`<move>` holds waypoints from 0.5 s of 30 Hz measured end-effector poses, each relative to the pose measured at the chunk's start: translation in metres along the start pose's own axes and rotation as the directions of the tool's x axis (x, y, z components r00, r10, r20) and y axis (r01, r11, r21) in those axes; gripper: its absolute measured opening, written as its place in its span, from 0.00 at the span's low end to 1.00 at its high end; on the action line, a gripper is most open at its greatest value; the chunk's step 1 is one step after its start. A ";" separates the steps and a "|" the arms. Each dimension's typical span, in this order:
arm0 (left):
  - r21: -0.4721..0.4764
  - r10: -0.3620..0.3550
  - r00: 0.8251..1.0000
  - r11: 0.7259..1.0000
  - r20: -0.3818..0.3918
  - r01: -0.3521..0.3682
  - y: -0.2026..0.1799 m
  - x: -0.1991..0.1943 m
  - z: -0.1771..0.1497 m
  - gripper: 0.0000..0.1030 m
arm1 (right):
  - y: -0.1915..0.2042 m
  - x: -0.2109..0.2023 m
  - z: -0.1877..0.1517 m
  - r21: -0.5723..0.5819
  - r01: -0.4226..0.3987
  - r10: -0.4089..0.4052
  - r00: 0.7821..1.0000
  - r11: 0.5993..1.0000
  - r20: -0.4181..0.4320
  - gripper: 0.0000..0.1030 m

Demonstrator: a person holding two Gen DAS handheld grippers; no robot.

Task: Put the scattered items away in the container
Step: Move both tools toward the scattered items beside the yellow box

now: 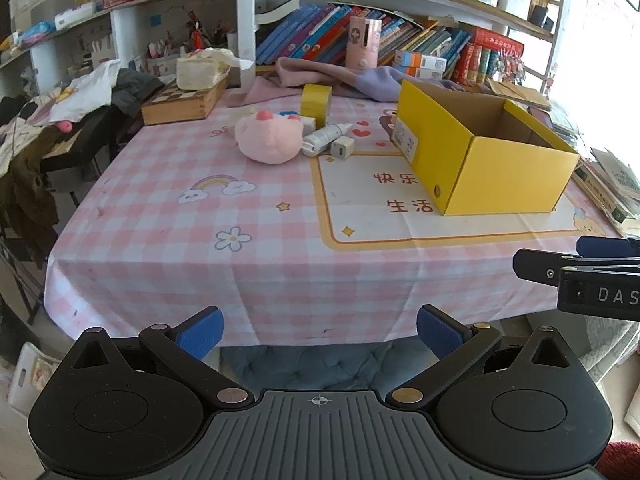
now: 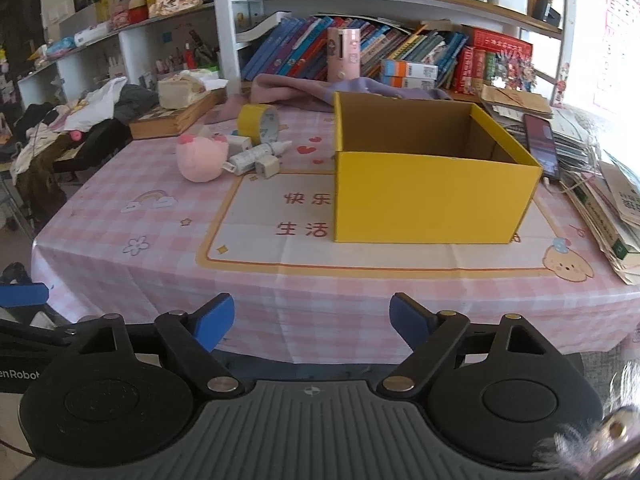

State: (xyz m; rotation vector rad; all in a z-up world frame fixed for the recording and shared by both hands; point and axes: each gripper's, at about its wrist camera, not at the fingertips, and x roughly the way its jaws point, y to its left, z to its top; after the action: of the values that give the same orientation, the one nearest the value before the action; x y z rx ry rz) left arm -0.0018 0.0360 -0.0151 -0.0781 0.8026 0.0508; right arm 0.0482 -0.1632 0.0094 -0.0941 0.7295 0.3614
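Both hand-held grippers (image 1: 319,334) (image 2: 312,318) gape, nothing between; only right view shows (dark) phone (image 2: 541,145) beside box (image 2: 432,196).

Left tool (image 1: 319,334): jaws apart, nothing between blue pads (image 1: 202,334), pointing forward and tilted downward. Right tool (image 2: 312,320): jaws also apart, gap empty, blue pads (image 2: 408,320) bare, same downward tilt. In left view, right tool seen at right edge, side-on. Both tools side by side, apart, not touching anything.
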 end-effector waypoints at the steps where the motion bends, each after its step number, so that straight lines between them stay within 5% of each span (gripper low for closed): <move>1: -0.004 0.003 1.000 1.000 0.002 -0.003 0.002 -0.001 0.000 1.00 | 0.002 0.000 0.000 -0.006 -0.004 0.004 1.000 1.000 0.000 0.83; 15: -0.048 0.025 1.000 0.999 0.011 -0.024 0.022 -0.001 0.001 1.00 | 0.028 0.007 0.012 -0.084 -0.051 0.052 0.998 0.995 0.018 0.81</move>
State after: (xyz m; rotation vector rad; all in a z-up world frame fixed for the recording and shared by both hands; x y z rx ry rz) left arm -0.0028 0.0577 -0.0148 -0.1127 0.7907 0.0932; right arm 0.0509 -0.1326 0.0143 -0.1511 0.6980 0.4418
